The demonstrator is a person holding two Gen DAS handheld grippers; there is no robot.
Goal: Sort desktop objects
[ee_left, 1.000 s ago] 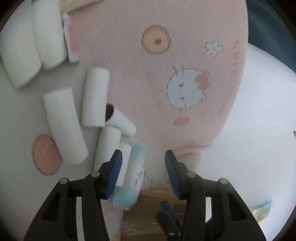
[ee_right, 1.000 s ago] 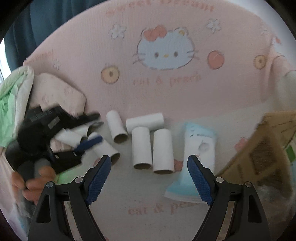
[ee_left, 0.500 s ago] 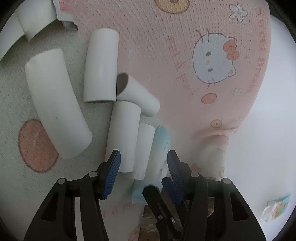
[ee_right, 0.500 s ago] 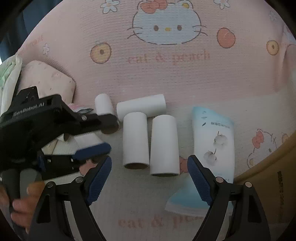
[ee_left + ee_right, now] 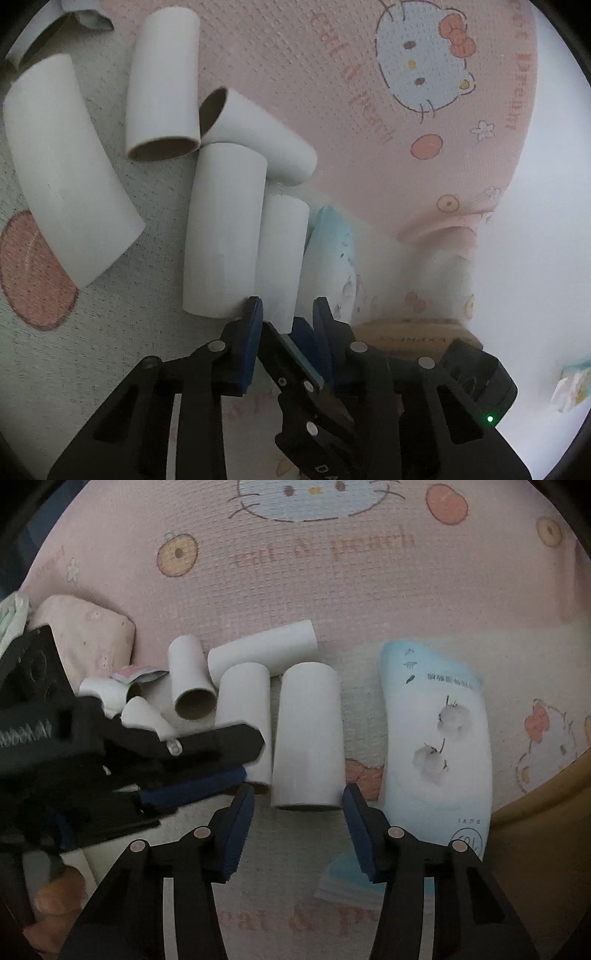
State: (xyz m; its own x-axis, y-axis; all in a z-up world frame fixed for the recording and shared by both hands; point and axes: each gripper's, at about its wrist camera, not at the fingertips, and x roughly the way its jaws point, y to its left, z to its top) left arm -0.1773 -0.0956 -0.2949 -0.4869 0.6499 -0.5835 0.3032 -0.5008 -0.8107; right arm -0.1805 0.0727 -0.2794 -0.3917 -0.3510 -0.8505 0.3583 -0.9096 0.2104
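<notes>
The coming move turns on the tube that lies straight ahead of the right claw. Its long axis runs near to far, in line with the claw's own pointing, and its near open end sits just between the two pad tips. The right claw's jaws have just been closing and now stand released, a little wider than the tube. A slip of cloth shows at the left pad, and the right pad is very near the wall, but neither presses that I can see. So the grasp would be across the tube's width, at its near end. The pack lies just right of the tube, parallel to it. A second tube lies just left of it, nearly touching, which leaves the left pad little room to slide in. The left claw comes in from the left and crowds that same gap. Its jaws have also just been closing and stand parted, unclenched. In its own view the near end of the same tube and the right claw's left finger both show between them, and no grip is evident. I cannot say for certain which tube the left claw is after. The right claw is the better aligned of the two, and the likeliest trouble is the fingers of the two claws fouling each other.
</notes>
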